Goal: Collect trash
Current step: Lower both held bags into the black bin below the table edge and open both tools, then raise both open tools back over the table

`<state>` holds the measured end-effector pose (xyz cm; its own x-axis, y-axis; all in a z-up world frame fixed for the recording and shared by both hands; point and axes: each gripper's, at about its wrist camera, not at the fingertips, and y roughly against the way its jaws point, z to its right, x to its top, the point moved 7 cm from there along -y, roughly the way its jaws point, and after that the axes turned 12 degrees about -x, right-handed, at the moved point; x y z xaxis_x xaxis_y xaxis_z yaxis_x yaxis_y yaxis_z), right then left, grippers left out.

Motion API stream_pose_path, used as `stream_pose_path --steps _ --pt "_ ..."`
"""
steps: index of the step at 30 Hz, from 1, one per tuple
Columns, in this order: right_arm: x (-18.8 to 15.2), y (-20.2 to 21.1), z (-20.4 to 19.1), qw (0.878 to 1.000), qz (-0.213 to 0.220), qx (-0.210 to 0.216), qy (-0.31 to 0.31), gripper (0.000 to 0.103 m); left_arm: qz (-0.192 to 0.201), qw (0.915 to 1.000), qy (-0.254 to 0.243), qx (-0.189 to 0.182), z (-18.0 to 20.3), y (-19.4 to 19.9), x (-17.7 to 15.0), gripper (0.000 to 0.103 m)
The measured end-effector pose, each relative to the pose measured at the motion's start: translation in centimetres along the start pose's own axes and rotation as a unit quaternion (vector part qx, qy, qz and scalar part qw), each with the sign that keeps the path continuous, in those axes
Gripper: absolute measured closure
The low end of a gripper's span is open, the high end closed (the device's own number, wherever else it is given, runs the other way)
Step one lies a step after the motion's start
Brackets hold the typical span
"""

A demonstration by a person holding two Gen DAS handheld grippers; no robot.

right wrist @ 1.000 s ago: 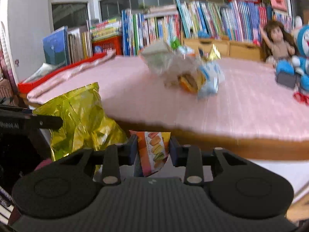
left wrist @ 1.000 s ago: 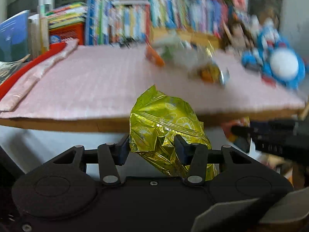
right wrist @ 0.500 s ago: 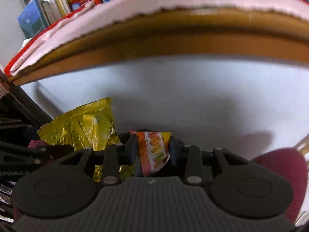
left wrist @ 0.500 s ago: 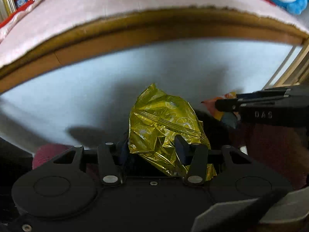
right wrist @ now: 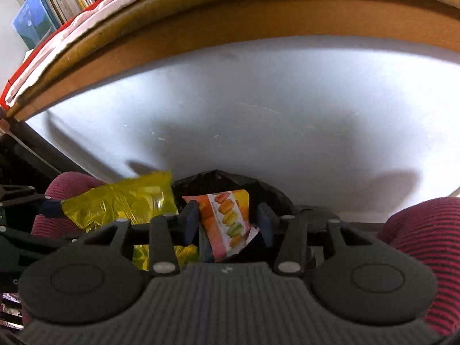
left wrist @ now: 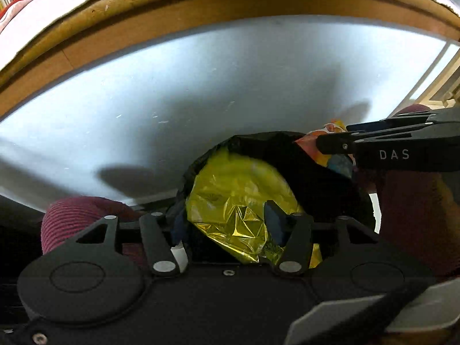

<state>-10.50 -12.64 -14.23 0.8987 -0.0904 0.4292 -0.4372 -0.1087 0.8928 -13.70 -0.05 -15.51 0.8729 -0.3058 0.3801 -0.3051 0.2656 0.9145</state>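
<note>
Below the counter's edge, I ease both grippers apart, left gripper (left wrist: pixel 227 224) releasing the crinkled gold foil wrapper (left wrist: pixel 230 201), right gripper (right wrist: pixel 227 224) the orange snack packet (right wrist: pixel 230 221), directly above the black-lined bin (left wrist: pixel 287 149).

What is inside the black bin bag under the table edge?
Over the mouth of the black bag, the gold wrapper and the orange wrapper sit between opening jaws. The bag's inside is dark; those wrappers cover any contents.

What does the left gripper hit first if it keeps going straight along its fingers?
Most likely the yellow foil wrapper between the opening fingers of the left gripper, then the mouth of the black bin bag right behind it. Depth is unclear, so how far down the bag lies cannot be told.
</note>
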Motion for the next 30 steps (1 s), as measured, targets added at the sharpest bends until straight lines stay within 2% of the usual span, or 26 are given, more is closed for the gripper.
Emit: stream_pose_path --steps 2,5,9,17,24,27,30 --pt "0.3 0.0 -0.3 1.000 -0.002 0.003 0.002 0.042 -0.002 1.0000 0.001 0.001 -0.2 0.3 -0.1 0.047" --pt "0.3 -0.1 -0.5 1.000 -0.005 0.004 0.008 0.036 -0.003 1.0000 0.005 0.003 -0.2 0.5 0.3 0.038" --pt "0.3 0.0 -0.6 1.000 -0.008 0.005 0.012 0.035 0.000 0.9999 0.009 0.006 -0.5 0.4 1.4 0.034" --pt "0.9 0.9 -1.1 0.999 0.008 0.008 0.034 0.024 0.044 0.9987 0.026 0.000 -0.8 1.7 3.7 0.028" --pt "3.3 4.1 -1.3 0.996 0.069 0.028 0.042 0.018 0.110 0.9937 0.020 -0.004 -1.7 5.3 6.1 0.023" --pt "5.2 6.3 -1.2 0.992 0.114 0.031 0.044 0.016 0.152 0.9880 0.020 -0.014 -1.7 7.2 7.6 0.019" --pt "7.7 8.8 -0.8 0.984 0.168 0.025 0.045 0.014 0.204 0.9785 0.021 -0.021 -2.0 9.8 9.6 0.017"
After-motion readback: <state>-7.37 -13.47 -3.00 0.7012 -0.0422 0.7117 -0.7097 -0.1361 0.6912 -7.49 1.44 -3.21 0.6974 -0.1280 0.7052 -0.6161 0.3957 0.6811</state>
